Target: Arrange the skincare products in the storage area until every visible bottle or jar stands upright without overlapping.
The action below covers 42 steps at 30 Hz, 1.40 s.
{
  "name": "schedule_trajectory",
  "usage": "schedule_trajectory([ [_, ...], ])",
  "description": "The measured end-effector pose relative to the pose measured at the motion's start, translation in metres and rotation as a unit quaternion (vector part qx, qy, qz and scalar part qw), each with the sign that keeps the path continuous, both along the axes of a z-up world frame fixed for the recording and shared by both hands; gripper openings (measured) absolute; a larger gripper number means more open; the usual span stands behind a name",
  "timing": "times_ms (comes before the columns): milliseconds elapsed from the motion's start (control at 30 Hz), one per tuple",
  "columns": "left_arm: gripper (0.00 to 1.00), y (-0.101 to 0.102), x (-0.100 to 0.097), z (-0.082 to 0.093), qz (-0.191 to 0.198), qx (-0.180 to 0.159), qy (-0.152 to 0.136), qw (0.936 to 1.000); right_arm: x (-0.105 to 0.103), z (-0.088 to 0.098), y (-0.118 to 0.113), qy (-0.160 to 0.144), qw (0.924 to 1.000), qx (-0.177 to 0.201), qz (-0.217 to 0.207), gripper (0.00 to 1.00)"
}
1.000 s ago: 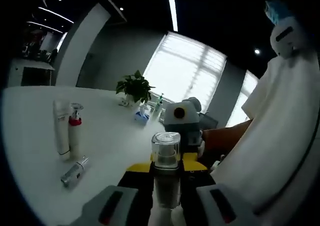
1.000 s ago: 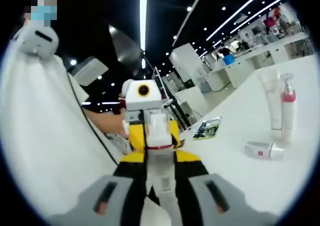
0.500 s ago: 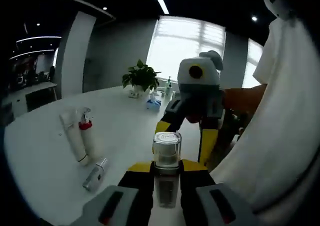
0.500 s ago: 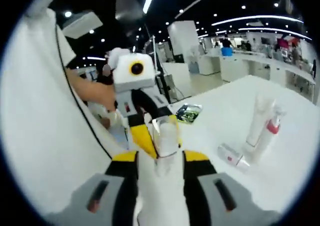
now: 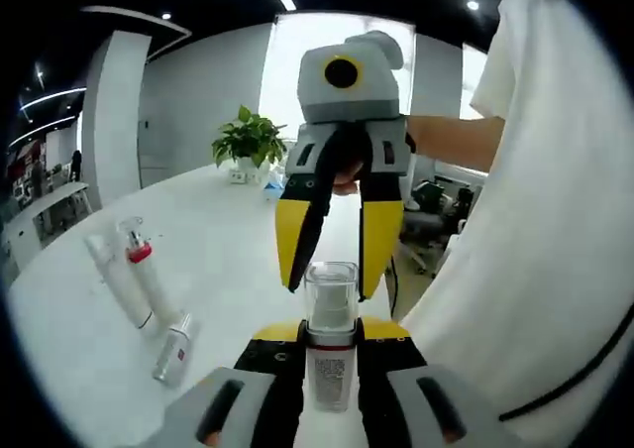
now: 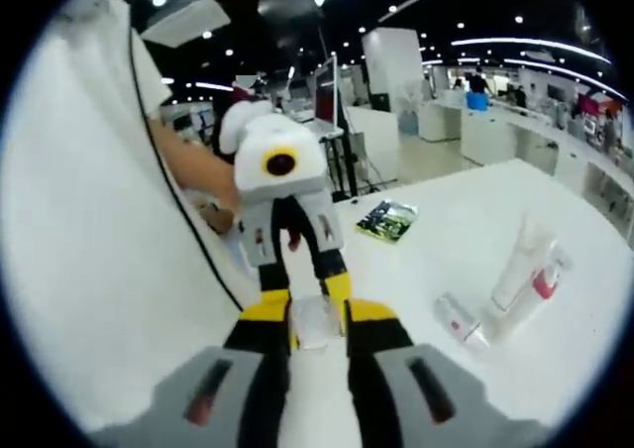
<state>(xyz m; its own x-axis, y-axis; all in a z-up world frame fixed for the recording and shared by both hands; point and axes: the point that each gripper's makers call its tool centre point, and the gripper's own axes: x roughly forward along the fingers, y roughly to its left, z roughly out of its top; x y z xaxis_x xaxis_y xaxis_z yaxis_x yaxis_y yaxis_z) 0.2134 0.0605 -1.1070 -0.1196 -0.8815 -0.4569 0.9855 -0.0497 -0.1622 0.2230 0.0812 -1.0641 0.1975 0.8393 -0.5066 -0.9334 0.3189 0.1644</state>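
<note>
Since a second ago the right gripper (image 5: 337, 260) has let go and drawn back, jaws now apart above the bottle (image 5: 331, 314). Left gripper (image 5: 330, 389) stays clamped on it, held upright near the table (image 5: 228, 260) edge, probably for placing. White tube (image 5: 117, 281) and pump bottle (image 5: 144, 275) stand touching at left; small bottle (image 5: 172, 349) lies flat beside them.

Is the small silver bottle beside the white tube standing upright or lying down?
Lying down. The small silver bottle rests lengthwise on the white table, while the white tube beside it stands on its cap.
</note>
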Motion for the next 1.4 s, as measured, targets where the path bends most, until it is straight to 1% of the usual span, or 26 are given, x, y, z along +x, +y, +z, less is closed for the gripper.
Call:
schedule_trajectory([
  [167,0.18,0.002,-0.004,-0.005,-0.012,0.01,-0.007,0.9998,-0.006,-0.006,0.002,-0.002,0.9994,-0.026,0.021,0.17],
  [267,0.18,0.002,-0.004,-0.006,-0.012,0.012,-0.007,0.9998,-0.006,-0.007,0.002,-0.01,0.999,-0.036,0.025,0.16],
  [333,0.19,0.002,-0.005,-0.006,-0.012,0.013,-0.001,0.9998,-0.007,-0.007,0.002,-0.014,0.9986,-0.041,0.031,0.15],
  [367,0.19,0.002,-0.005,-0.007,-0.012,0.015,0.007,0.9998,-0.007,-0.007,0.003,-0.019,0.9982,-0.045,0.035,0.15],
  [433,0.19,0.002,-0.002,-0.007,-0.006,0.016,-0.003,0.9999,-0.005,-0.007,0.003,-0.031,0.9975,-0.053,0.035,0.15],
  [567,0.2,0.001,0.001,-0.007,0.001,0.014,-0.003,0.9999,-0.003,-0.009,0.003,-0.041,0.996,-0.068,0.041,0.15],
  [667,0.19,0.002,0.0,-0.008,-0.003,0.015,-0.008,0.9998,-0.003,-0.009,0.004,-0.04,0.9957,-0.072,0.043,0.17],
  [700,0.18,0.003,-0.001,-0.008,-0.01,0.015,-0.019,0.9997,-0.003,-0.01,0.004,-0.035,0.996,-0.071,0.042,0.17],
  [767,0.18,0.005,-0.003,-0.011,-0.015,0.021,-0.022,0.9994,-0.005,-0.013,0.004,-0.016,0.9965,-0.072,0.039,0.17],
  [833,0.18,0.006,-0.003,-0.012,-0.014,0.023,-0.026,0.9993,-0.007,-0.017,0.003,-0.018,0.9954,-0.082,0.046,0.17],
  [967,0.18,0.008,-0.005,-0.016,-0.017,0.033,-0.023,0.999,-0.011,-0.029,-0.002,-0.025,0.9902,-0.12,0.066,0.18],
  [1133,0.18,0.008,-0.005,-0.016,-0.015,0.032,-0.023,0.9991,-0.011,-0.03,-0.002,-0.03,0.9892,-0.125,0.071,0.17],
  [1233,0.19,0.008,-0.004,-0.016,-0.014,0.032,-0.026,0.999,-0.012,-0.029,-0.001,-0.049,0.9871,-0.129,0.081,0.16],
  [1300,0.19,0.007,-0.003,-0.016,-0.012,0.031,-0.029,0.999,-0.01,-0.028,0.0,-0.075,0.9834,-0.142,0.085,0.15],
  [1333,0.2,0.005,0.0,-0.019,-0.008,0.035,-0.032,0.9988,-0.01,-0.032,0.0,-0.084,0.9804,-0.156,0.087,0.15],
  [1400,0.2,0.005,0.0,-0.021,-0.008,0.039,-0.033,0.9987,-0.01,-0.034,0.0,-0.083,0.9799,-0.16,0.087,0.15],
])
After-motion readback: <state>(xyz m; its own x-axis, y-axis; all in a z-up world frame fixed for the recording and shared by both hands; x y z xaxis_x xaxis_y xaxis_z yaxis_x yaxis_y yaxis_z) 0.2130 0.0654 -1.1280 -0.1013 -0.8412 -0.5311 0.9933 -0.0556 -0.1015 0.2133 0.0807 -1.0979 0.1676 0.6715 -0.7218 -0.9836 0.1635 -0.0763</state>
